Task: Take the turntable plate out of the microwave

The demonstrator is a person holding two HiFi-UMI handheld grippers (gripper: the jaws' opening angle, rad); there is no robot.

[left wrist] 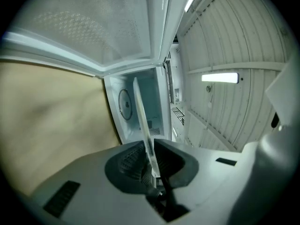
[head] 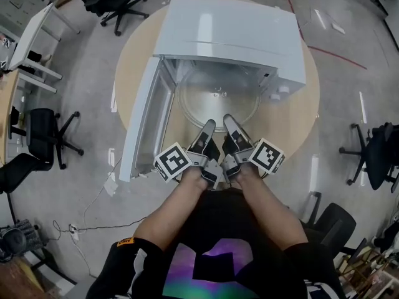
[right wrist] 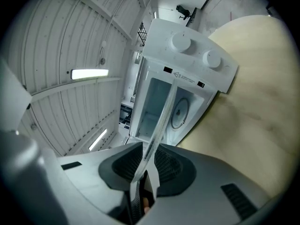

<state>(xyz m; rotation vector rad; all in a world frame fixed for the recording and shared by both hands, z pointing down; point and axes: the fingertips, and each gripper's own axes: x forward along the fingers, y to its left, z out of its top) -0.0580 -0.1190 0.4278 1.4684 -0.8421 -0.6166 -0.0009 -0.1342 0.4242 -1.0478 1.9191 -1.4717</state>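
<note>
Head view: turntable plate [head: 218, 99] between jaws

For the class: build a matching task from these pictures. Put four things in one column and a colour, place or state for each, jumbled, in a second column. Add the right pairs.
Column one
1. turntable plate
2. microwave door
3. table
4. left gripper

Column two
A. pale wood, under the microwave
B. swung open, at the person's left
C. clear glass, round
D. shut on the plate's rim

Pairs: 1-C, 2-B, 3-A, 4-D
</note>
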